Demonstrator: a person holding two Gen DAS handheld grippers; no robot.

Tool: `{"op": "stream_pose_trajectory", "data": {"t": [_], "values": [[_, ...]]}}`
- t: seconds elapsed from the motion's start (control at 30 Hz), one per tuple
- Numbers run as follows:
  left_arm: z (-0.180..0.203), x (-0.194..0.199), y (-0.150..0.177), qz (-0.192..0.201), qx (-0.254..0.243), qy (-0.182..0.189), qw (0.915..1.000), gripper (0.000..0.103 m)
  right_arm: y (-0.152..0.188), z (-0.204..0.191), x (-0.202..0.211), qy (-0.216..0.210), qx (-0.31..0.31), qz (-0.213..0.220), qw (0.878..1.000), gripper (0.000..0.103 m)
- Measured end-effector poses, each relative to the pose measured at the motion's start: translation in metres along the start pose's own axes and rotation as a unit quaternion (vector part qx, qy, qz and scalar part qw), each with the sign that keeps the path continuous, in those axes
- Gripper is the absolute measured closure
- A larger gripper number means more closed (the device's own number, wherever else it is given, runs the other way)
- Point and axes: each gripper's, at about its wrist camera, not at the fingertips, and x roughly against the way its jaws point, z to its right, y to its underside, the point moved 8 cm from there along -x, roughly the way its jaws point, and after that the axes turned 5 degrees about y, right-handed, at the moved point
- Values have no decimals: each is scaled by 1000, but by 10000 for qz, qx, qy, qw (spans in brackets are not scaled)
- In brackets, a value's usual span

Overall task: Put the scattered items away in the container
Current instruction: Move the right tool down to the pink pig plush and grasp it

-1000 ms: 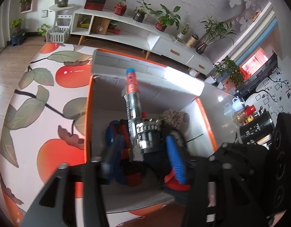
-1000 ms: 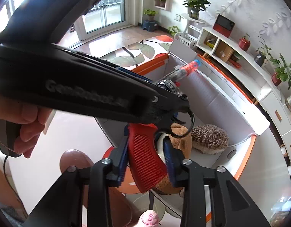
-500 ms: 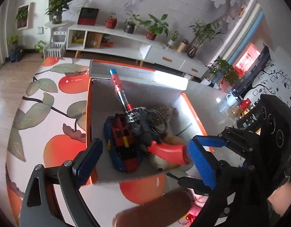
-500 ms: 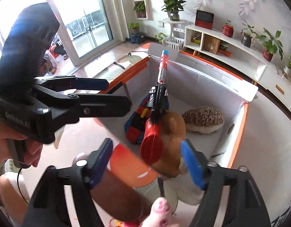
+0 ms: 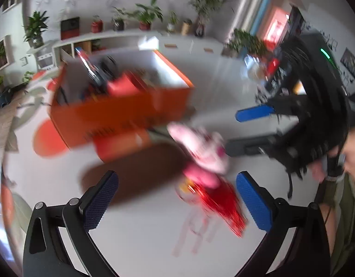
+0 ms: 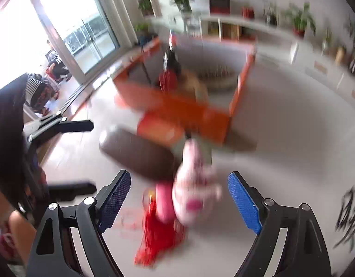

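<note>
The orange box [image 5: 122, 113] [image 6: 189, 113] stands on the table with the toy gun [image 5: 103, 73] [image 6: 168, 73], a brown plush [image 6: 196, 85] and a spiky hedgehog toy [image 6: 219, 78] inside. A pink-and-white plush with a red tassel [image 5: 205, 166] [image 6: 191, 191] lies on the table in front of the box, next to a brown cylinder [image 6: 140, 154] [image 5: 131, 173]. My left gripper [image 5: 177, 196] is open just short of the plush. My right gripper [image 6: 179, 198] is open around the plush without touching it. Both views are motion-blurred.
The table top [image 5: 142, 230] is white with orange fruit prints [image 5: 48, 140]. A white shelf unit with potted plants [image 5: 122, 34] lines the far wall. The other gripper shows in each view [image 5: 258, 129] [image 6: 62, 124]. A glass door [image 6: 62, 34] lies at the left.
Both grippers pulled back and down from the box, leaving the toy gun inside. Both now hang open over the pink plush on the table.
</note>
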Motion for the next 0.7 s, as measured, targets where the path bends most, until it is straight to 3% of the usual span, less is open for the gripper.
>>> {"op": "stream_pose_trajectory", "data": {"t": [0.1,0.27,0.53,0.7], "values": [[21,-17,17,-235,10,-36,9997,1,17,13,-15,42,-342,-618,9975,16],[31,-44,32,-507,483,10,9975,1,17,19,-35,-144,-933,-1203,9882,16],[42,-74,24,-742,760,-59,9943,1,0,19,-59,96,-690,-1532,9857,16],[39,-87,18,-779,1025,-54,9917,13,-6,27,-69,-67,-744,-1731,9821,16]]}}
